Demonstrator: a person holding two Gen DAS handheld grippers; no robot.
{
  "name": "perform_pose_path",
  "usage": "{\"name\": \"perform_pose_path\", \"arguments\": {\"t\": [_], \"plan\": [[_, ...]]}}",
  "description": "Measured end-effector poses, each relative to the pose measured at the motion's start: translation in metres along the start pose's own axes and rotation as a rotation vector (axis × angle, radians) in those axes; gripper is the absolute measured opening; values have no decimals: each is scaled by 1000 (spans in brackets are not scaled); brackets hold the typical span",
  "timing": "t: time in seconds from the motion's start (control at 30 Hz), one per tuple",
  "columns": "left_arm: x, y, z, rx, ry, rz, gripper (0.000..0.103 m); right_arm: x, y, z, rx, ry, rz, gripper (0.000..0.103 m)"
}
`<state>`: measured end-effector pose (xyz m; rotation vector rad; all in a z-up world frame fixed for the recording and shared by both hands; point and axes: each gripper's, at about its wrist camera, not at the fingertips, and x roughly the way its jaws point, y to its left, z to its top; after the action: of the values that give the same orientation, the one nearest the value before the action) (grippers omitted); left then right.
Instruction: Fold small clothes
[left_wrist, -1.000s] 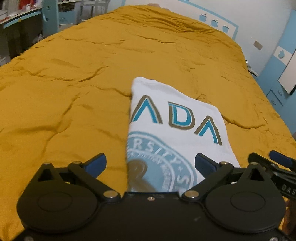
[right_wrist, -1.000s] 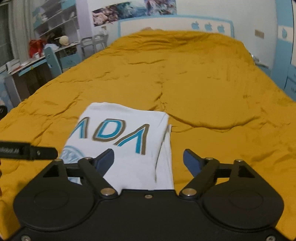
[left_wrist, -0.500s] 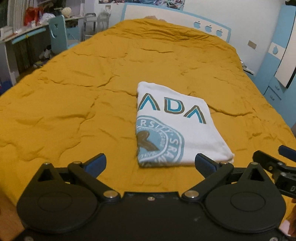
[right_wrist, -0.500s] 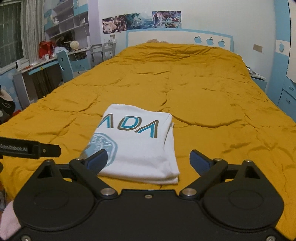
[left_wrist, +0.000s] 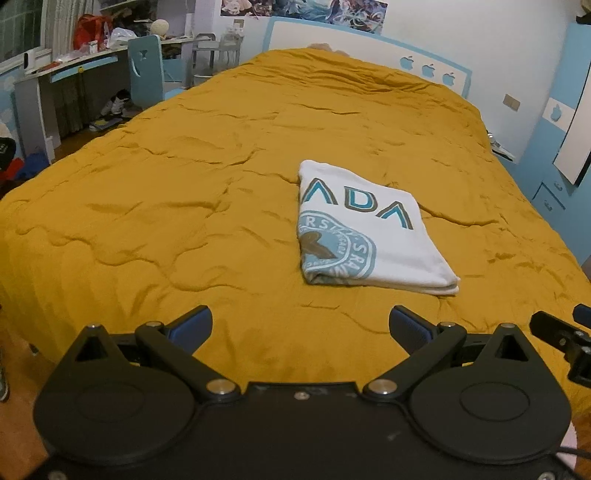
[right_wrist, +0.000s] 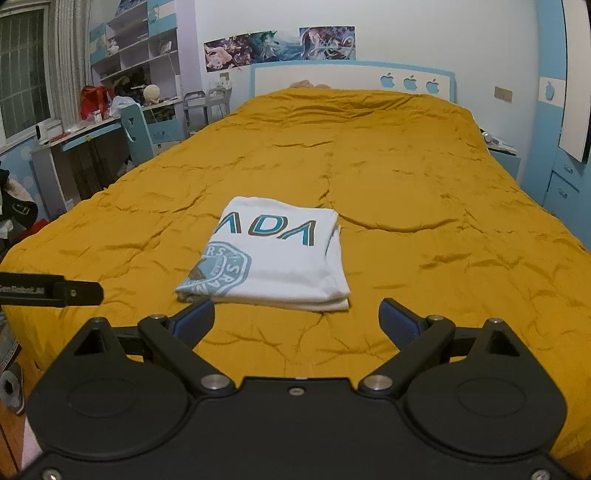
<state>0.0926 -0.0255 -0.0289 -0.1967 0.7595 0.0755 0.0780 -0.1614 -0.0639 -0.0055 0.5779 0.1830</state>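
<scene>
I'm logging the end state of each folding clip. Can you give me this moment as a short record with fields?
garment: white printed T-shirt, folded into a flat rectangle
surface: mustard-yellow bedspread
left gripper: open, holding nothing, short of the shirt
right gripper: open, holding nothing, short of the shirt
contact: neither gripper touches the shirt
fold status: looks complete

You've got the bed (left_wrist: 221, 155) covered edge to edge by a wrinkly mustard comforter (right_wrist: 424, 192). The only thing on it is 1 folded white T-shirt (left_wrist: 364, 230), flat, closer to the foot edge than the headboard end, teal letters and seal print facing up.
</scene>
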Motion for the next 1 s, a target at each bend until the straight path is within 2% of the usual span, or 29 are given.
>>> {"name": "perform_pose_path", "arguments": {"t": [0.37, 1.0], "plan": [[-38, -7, -18, 35, 0, 7, 103, -26, 4, -6, 1, 18, 15, 97], [-50, -13, -28, 29, 35, -14, 103, -38, 7, -6, 2, 28, 12, 97]]}}
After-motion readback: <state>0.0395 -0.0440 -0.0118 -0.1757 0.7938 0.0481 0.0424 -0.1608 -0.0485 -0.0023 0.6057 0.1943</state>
